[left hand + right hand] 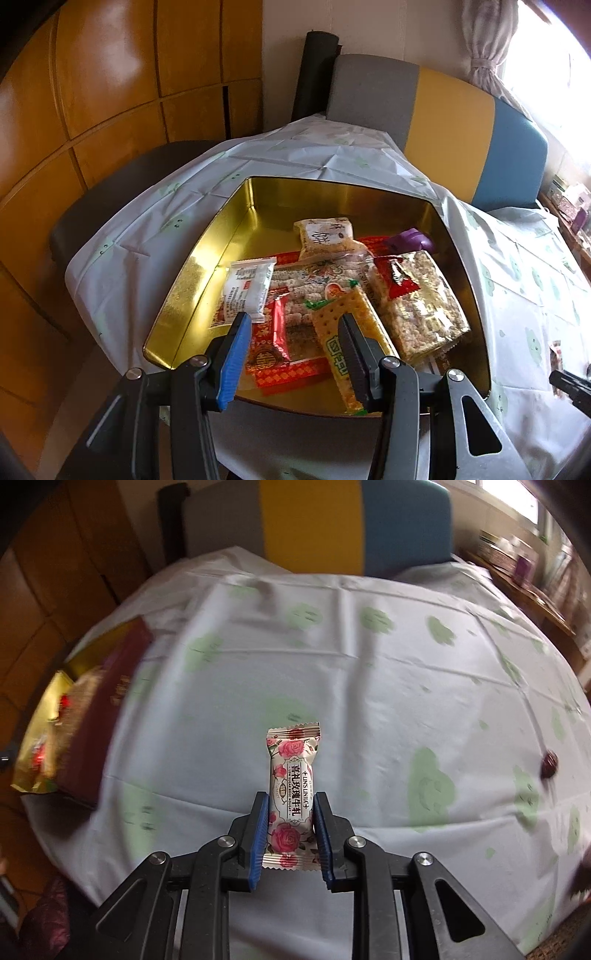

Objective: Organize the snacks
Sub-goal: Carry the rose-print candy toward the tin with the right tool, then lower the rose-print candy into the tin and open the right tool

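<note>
Item 1: right gripper (290, 801), fingers clamped on rose-print candy (292, 775), risk of slipping out in transit. Left gripper (293, 325), fingers wide, empty, above gold tin (207, 266).

Ahead of right gripper (290, 799): bare tablecloth (369, 701), passable; tin (92, 701) far left. Below left gripper (293, 321): snack packets (332, 288) filled tin's floor, far-left corner free.
</note>
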A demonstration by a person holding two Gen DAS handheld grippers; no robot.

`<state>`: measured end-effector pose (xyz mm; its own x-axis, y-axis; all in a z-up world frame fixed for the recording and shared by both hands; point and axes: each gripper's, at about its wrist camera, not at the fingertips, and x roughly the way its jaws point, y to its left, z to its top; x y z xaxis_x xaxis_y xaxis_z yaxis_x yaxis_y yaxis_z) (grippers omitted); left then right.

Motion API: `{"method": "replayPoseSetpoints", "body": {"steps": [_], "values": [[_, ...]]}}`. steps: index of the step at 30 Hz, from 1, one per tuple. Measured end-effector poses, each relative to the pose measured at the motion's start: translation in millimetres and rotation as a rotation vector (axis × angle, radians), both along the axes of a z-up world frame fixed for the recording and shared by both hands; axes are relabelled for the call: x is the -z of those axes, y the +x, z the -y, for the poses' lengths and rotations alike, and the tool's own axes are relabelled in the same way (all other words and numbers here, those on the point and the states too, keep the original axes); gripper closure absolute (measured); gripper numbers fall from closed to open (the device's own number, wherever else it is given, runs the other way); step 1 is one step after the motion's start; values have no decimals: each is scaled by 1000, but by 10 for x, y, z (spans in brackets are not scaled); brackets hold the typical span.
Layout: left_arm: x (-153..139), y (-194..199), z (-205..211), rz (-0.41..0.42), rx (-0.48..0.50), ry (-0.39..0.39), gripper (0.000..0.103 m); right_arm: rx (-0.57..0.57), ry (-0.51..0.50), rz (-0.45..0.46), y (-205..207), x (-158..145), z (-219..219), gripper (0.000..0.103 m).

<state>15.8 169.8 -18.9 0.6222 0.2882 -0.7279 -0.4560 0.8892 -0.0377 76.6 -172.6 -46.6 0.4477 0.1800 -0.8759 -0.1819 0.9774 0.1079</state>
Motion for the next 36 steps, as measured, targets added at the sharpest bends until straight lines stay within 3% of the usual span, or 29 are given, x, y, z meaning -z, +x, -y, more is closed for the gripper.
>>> {"method": "replayPoseSetpoints", "body": {"steps": [10, 16, 27, 36], "values": [[-15, -52, -150, 4, -47, -8, 53, -314, 138, 41, 143, -421, -1043, 79], [32, -50, -210, -2, -60, -19, 53, -446, 150, 39, 344, -498, -1744, 79], [146, -13, -253, -20, -66, -39, 52, -450, 16, 1, 962, 42, -2495, 77], [155, -14, -217, -24, -61, -34, 49, -431, 52, -18, 976, -17, -2399, 72]]}}
